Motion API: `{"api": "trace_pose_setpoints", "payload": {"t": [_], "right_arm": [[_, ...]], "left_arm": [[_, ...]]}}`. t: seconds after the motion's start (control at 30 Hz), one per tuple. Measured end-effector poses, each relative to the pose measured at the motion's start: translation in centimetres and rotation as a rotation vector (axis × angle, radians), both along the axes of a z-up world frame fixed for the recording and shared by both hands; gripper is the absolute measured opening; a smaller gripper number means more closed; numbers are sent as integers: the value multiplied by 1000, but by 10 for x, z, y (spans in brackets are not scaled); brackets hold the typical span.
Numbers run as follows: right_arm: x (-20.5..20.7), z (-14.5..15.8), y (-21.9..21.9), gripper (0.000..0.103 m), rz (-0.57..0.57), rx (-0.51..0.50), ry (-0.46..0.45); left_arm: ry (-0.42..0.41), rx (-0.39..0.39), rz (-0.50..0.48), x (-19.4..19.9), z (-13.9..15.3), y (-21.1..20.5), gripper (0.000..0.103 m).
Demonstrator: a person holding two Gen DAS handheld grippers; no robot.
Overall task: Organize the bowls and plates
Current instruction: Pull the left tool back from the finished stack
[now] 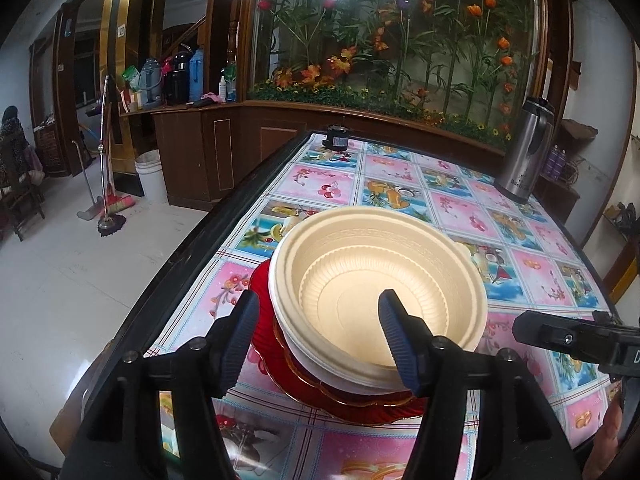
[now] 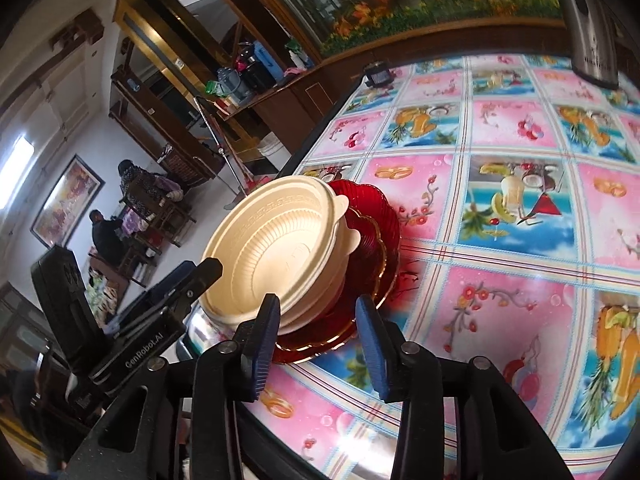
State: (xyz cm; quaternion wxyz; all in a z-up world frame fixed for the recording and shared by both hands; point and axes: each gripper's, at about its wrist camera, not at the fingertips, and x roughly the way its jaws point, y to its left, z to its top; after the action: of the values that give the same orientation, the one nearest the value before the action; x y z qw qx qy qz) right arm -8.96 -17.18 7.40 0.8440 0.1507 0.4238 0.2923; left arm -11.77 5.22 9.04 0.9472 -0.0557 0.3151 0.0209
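Cream bowls (image 1: 380, 292) sit nested in a stack on red plates (image 1: 360, 404), near the left edge of the tabletop (image 1: 460, 208). How many bowls or plates there are is hard to tell; the bowls hide most of the plates. The left gripper (image 1: 320, 320) straddles the bowl rim, released, pads clear. The right gripper (image 2: 318, 320) stands parted around the plates' near edge, gripping nothing. A steel flask (image 1: 524, 148) stands far right.

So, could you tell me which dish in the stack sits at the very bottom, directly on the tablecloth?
The red plate with the scalloped gold rim; the cream bowls are nested on top of it.
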Motion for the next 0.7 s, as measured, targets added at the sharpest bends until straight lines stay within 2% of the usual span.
{"api": "trace_pose_setpoints", "payload": {"t": [0.13, 0.23, 0.47, 0.6, 0.7], "right_arm": [[-6, -1, -1, 44, -8, -33, -37], [-10, -4, -4, 45, -16, -50, -56], [-15, -11, -4, 46, -23, -71, -69], [-20, -13, -3, 46, -35, -96, -93], [-21, -18, -4, 47, -39, -100, -92]], "left_arm": [[-2, 8, 5, -1, 0, -2, 62], [-12, 17, 17, -4, -2, -4, 68], [-25, 32, 26, -9, -4, -4, 69], [-38, 48, 38, -15, -7, -3, 77], [-42, 50, 41, -19, -10, -1, 78]]}}
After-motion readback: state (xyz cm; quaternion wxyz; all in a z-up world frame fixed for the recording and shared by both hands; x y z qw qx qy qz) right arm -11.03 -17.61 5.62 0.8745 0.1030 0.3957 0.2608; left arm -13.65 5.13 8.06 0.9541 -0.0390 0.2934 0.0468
